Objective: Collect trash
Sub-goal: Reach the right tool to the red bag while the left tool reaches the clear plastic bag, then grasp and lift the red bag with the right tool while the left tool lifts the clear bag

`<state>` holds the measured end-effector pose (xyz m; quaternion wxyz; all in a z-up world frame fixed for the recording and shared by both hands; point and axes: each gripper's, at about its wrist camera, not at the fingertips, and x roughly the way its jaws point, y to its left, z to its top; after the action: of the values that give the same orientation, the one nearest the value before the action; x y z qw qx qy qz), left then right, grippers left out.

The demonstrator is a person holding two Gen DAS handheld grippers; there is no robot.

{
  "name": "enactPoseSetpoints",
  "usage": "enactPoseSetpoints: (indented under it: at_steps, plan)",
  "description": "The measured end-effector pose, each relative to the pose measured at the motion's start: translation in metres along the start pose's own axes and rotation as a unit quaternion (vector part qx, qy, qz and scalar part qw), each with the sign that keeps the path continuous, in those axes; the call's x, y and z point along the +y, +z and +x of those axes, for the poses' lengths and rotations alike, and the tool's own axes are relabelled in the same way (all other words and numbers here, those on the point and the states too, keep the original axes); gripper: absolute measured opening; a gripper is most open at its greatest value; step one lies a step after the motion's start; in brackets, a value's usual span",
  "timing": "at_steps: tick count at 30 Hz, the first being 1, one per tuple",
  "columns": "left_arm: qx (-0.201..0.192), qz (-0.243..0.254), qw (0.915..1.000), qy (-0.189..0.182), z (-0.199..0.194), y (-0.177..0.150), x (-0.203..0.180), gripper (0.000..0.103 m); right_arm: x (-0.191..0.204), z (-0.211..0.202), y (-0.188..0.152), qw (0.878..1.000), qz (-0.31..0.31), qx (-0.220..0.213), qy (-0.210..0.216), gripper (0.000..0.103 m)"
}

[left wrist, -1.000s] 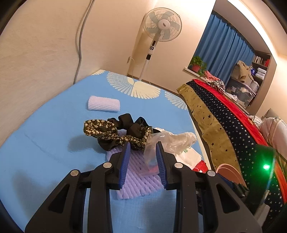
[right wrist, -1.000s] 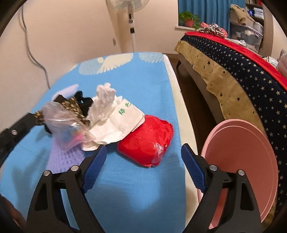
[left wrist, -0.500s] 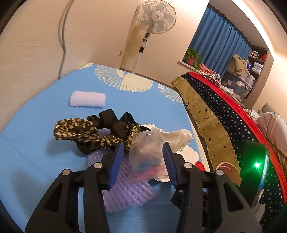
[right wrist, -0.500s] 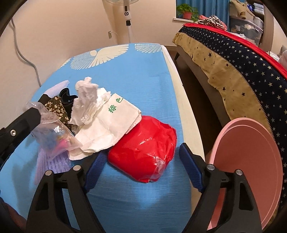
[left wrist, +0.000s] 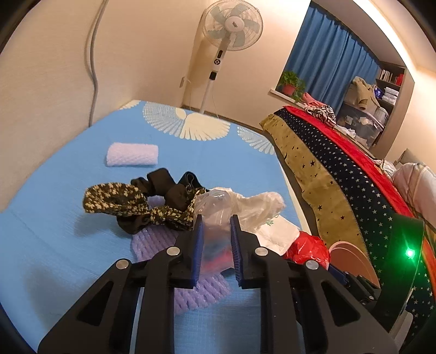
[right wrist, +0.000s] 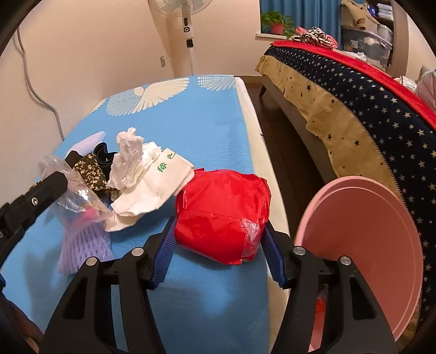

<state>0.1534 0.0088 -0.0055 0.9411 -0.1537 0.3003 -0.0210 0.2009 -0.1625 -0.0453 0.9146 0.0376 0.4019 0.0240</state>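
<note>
Closing on both sides: my left gripper (left wrist: 215,239) pinches the clear plastic bag (left wrist: 215,217) between its blue pads, while my right gripper (right wrist: 218,245) narrows around the red plastic bundle (right wrist: 220,212), pads at its flanks. Both pieces lie on the blue mat (right wrist: 196,130), the red bundle at the mat's right edge, white paper (right wrist: 152,185) and purple foam netting (left wrist: 190,288) between them. Off that edge stands a pink bin (right wrist: 362,245); beyond the mat's far end, a white fan (left wrist: 231,21) stands against the wall.
</note>
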Motion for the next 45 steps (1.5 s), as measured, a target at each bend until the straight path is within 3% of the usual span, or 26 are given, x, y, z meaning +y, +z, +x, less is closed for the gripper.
enactPoseSetpoints:
  at_steps: [18,31,45]
  plan:
    - [-0.017,0.010,0.9998,0.001,-0.043,-0.012,-0.001,0.019,-0.025,-0.078,-0.010,0.998,0.024,-0.059,-0.009,0.059]
    - [-0.016,0.030,0.9992,-0.020,-0.066,-0.031,-0.022,0.019,-0.043,-0.133,-0.021,0.995,0.029,-0.097,-0.019,0.059]
    - [-0.022,0.044,0.9982,-0.035,-0.083,-0.037,-0.036,0.019,-0.065,-0.160,-0.025,0.992,0.052,-0.114,-0.030,0.059]
